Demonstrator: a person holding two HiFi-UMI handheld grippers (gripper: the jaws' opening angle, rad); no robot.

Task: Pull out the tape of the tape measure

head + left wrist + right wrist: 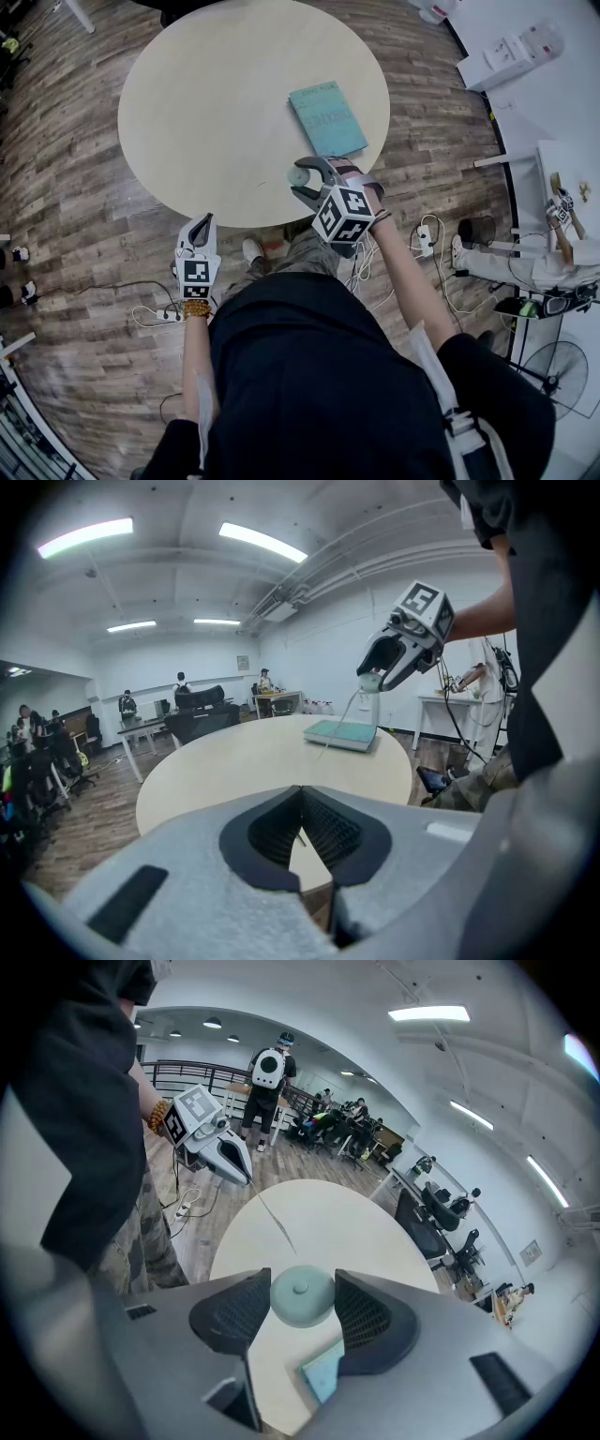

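Observation:
My right gripper [298, 178] is shut on a round pale-green tape measure [301, 175] just above the near edge of the round table [206, 103]. In the right gripper view the case [301, 1296] sits squeezed between both pads. A thin tape [337, 726] runs from the case to my left gripper [204, 218]. That gripper is shut on the tape's end and is held off the table, over the floor near the person's body. In the right gripper view the tape [277, 1222] leads from the case toward the left gripper [234, 1168]. In the left gripper view the jaws [302, 817] are closed.
A teal book [328, 117] lies on the table's right side, just beyond the right gripper. Cables and a power strip [155, 314] lie on the wooden floor. White desks [553, 84] stand at the right, with a fan [562, 375] below them. People and office chairs are far off.

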